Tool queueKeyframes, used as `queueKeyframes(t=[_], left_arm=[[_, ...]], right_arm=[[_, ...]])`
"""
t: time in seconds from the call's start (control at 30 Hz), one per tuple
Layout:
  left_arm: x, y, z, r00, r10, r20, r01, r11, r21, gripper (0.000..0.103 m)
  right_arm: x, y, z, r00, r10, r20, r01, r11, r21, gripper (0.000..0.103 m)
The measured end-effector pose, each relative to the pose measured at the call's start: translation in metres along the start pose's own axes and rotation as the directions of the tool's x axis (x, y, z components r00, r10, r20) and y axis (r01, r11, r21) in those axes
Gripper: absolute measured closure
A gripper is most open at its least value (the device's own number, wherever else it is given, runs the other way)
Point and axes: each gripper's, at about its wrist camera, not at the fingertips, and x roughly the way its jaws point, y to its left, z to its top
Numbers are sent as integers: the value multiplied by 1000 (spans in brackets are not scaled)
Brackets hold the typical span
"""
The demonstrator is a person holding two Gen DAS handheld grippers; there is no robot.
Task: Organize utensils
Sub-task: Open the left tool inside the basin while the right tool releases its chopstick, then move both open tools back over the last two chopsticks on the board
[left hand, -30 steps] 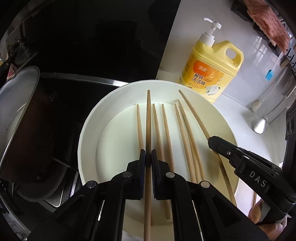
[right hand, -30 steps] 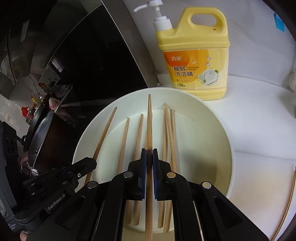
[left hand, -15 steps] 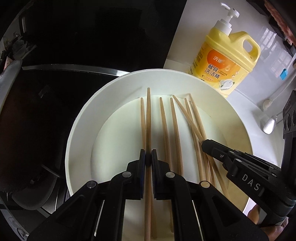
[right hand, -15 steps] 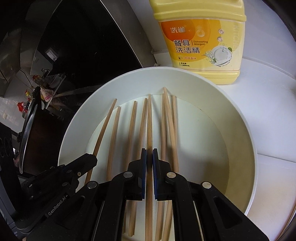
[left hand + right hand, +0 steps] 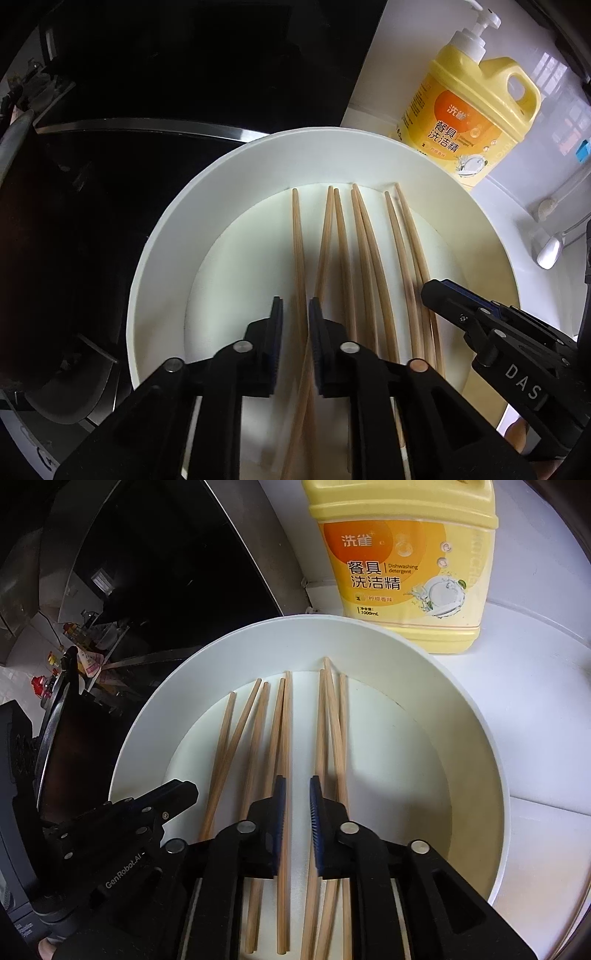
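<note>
Both grippers sit low over the white bowl, which fills the centre of each view w/ wooden chopsticks lying flat inside, roughly parallel, tips toward the top of the frame. Left gripper: jaws parted, nothing clamped; one chopstick runs down through the gap btwn them, and the rest fan out to its right. Right gripper: jaws also apart, grasping nothing; a chopstick lies along the inner edge of its left-side finger, and a bundle of three sits at the other finger. In the left view the right gripper's tip shows at lower right over the outermost sticks. Yellow dish soap bottle stands just behind the bowl on the white counter, top of frame. Dark stovetop at left.
</note>
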Motion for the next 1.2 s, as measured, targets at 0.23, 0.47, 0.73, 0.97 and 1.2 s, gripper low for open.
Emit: queueKeyframes(t=[0.23,0.47,0.73,0.97,1.2], left_arm=[[-20,10,-4,998,35,43,-34,999,-17,36],[-34,12,-6,997,45,58,-44,999,-20,29],[-54,11,-12,995,47,88,-47,999,-4,26],[-71,9,-19,993,44,109,-46,999,12,25],[-83,9,-26,992,39,121,-42,999,24,23]], right_arm=[[-14,-7,-5,1000,-10,25,10,1000,2,64],[-27,-8,-12,999,-25,38,25,1000,-3,57],[-43,-4,-21,998,-26,55,26,1000,-1,52],[-56,-1,-27,997,-31,70,31,1000,3,51],[-68,1,-39,996,-43,80,42,999,8,49]])
